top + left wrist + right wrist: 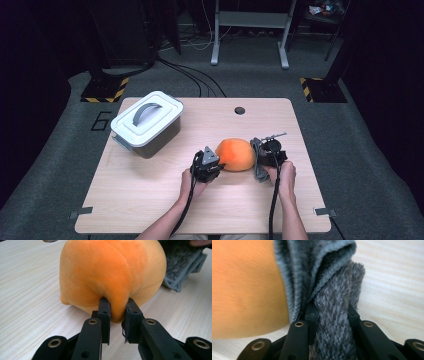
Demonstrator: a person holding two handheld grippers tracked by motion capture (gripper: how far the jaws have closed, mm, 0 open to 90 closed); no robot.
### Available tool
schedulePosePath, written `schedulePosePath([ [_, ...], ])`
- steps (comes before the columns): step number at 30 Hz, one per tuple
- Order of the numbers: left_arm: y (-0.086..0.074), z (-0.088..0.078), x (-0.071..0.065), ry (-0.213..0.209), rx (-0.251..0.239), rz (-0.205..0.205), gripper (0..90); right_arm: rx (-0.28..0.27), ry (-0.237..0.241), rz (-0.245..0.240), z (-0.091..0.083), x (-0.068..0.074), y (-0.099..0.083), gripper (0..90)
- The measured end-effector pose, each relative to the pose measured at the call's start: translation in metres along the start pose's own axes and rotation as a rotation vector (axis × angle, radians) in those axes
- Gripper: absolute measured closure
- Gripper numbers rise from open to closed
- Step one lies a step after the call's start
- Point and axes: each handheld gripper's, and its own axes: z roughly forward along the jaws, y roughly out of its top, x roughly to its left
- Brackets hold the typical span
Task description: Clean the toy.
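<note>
An orange plush toy (235,154) lies near the middle of the wooden table (150,200). My left gripper (212,167) sits at its left side, and in the left gripper view its jaws are shut on a pinched fold of the orange plush toy (112,272), with my left gripper (117,315) pressing both pads into the fabric. A folded grey cloth (257,159) stands on edge at the toy's right. My right gripper (267,159) is shut on it. In the right gripper view the grey cloth (332,302) bunches up between the jaws of my right gripper (332,315), with the toy (244,287) to its left.
A grey storage box with a white lid and handle (147,122) stands at the table's back left. A round hole (239,110) is in the tabletop near the far edge. A small metal piece (275,135) lies just behind my right gripper.
</note>
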Motion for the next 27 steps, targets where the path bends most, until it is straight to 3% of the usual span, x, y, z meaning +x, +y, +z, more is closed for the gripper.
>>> schedulePosePath([
  [3,0.002,-0.001,-0.002,-0.006,0.0,0.009,78.1,-0.008,0.007,0.018,-0.005,-0.005,-0.003,71.4],
  [6,0.004,-0.003,-0.002,-0.023,0.001,-0.001,78.1,-0.052,0.0,0.036,-0.022,-0.004,-0.004,71.4],
  [11,0.006,-0.003,-0.004,-0.031,-0.004,-0.004,78.0,-0.176,0.048,-0.016,-0.061,0.008,0.001,71.4],
  [14,0.008,-0.005,-0.006,-0.033,-0.01,-0.001,77.8,-0.195,0.069,-0.067,-0.072,0.021,0.005,71.4],
  [18,0.008,-0.005,-0.005,-0.028,-0.015,0.002,75.5,-0.175,0.059,-0.087,-0.064,0.028,0.009,71.4],
  [21,0.008,-0.003,-0.004,-0.005,0.004,0.001,59.8,-0.164,0.046,-0.085,-0.049,0.03,0.011,71.5],
  [23,0.009,-0.001,-0.005,0.045,0.014,0.019,47.3,-0.169,0.053,-0.077,-0.046,0.029,0.012,71.5],
  [25,0.01,0.002,-0.006,0.075,0.012,0.036,40.7,-0.169,0.052,-0.077,-0.045,0.029,0.013,71.5],
  [27,0.011,0.005,-0.007,0.089,0.006,0.057,41.2,-0.171,0.05,-0.082,-0.044,0.029,0.014,71.6],
])
